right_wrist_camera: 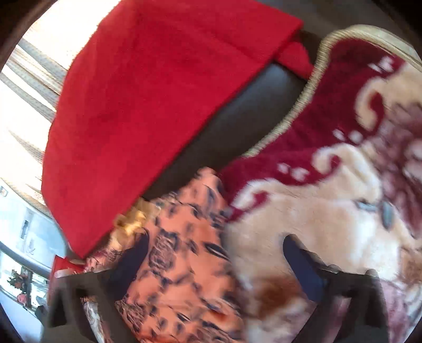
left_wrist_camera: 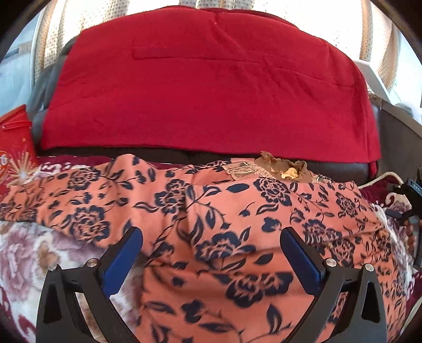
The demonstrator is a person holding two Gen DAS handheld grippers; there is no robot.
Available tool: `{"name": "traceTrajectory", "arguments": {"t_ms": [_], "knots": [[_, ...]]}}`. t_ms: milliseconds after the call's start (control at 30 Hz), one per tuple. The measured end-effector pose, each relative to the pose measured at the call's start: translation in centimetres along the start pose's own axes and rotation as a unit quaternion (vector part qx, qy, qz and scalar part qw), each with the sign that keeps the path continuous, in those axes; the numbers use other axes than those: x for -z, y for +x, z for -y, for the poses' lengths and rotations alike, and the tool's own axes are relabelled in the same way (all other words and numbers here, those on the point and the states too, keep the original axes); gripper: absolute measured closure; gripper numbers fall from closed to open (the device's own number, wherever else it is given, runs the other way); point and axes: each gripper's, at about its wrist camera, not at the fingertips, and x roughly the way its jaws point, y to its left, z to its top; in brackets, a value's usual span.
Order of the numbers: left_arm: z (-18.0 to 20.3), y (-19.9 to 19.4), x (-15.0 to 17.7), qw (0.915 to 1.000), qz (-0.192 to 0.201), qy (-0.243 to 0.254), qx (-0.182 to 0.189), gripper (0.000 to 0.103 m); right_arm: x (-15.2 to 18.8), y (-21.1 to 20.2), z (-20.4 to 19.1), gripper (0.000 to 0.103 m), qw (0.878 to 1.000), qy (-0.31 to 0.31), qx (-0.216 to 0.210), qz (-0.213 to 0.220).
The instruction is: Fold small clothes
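A: What is nearest in the left wrist view?

B: The left gripper [left_wrist_camera: 211, 237], with its jaws wide apart and nothing between them. Its blue pads [left_wrist_camera: 120, 266] stand above the salmon floral garment [left_wrist_camera: 237, 216], which lies spread over the plush floral blanket [left_wrist_camera: 23, 258].

A: And the right gripper [right_wrist_camera: 213, 253]?

B: Its jaws are wide too, holding nothing. The view is blurred. The left finger is over the garment [right_wrist_camera: 179, 253]; the right finger is over the blanket [right_wrist_camera: 329, 205].

A: What is a little farther?

B: At the far edge of the garment there is a beige collar piece [left_wrist_camera: 282, 167]. Behind it is a dark leather cushion [left_wrist_camera: 337, 168], and on it lies a red cloth [left_wrist_camera: 211, 87].

A: And the sides?

B: At the left is a red box [left_wrist_camera: 15, 147]. Far behind hang bright curtains [left_wrist_camera: 329, 23].
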Motion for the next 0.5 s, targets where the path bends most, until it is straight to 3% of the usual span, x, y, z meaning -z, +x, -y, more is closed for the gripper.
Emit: {"name": "traceTrajectory", "arguments": {"t_ms": [33, 100, 167, 233, 267, 300, 367, 400, 500], "knots": [[-0.1, 0.4, -0.2, 1.0, -0.002, -0.005, 0.001, 0.0, -0.6, 1.5, -0.6, 0.003, 1.0, -0.008, 0.006, -0.019], [-0.2, 1.4, -0.6, 0.9998, -0.008, -0.014, 0.006, 0.0, -1.0, 4.0, -1.1, 0.024, 0.999, 0.004, -0.001, -0.053], [-0.4, 2.9, -0.6, 0.9995, -0.022, -0.022, 0.0, 0.0, -0.8, 6.9, -1.7, 0.074, 0.995, -0.024, 0.03, -0.096], [-1.0, 5.7, 0.0, 0.9966, -0.078, -0.028, -0.003, 0.0, -0.2, 7.9, -1.2, 0.079, 0.99, -0.048, 0.096, -0.095], [-1.3, 7.1, 0.4, 0.994, -0.104, -0.029, -0.019, 0.0, -0.3, 7.7, -0.4, 0.079, 0.992, -0.023, 0.091, -0.085], [-1.5, 7.7, 0.6, 0.9926, -0.115, -0.027, -0.025, 0.0, -0.3, 6.7, 0.3, 0.079, 0.992, 0.012, 0.108, -0.056], [-1.9, 7.6, 0.7, 0.9935, -0.11, -0.022, -0.018, 0.0, 0.0, 5.0, -0.4, 0.073, 0.988, 0.009, 0.152, -0.021], [-1.9, 7.2, 0.5, 0.994, -0.106, -0.019, -0.017, 0.0, 0.4, 4.1, -1.3, 0.073, 0.988, -0.003, 0.156, -0.009], [-3.0, 4.6, -0.1, 0.997, -0.073, -0.018, -0.014, 0.0, 2.6, 1.5, -5.4, 0.073, 0.995, -0.044, 0.092, 0.003]]}}
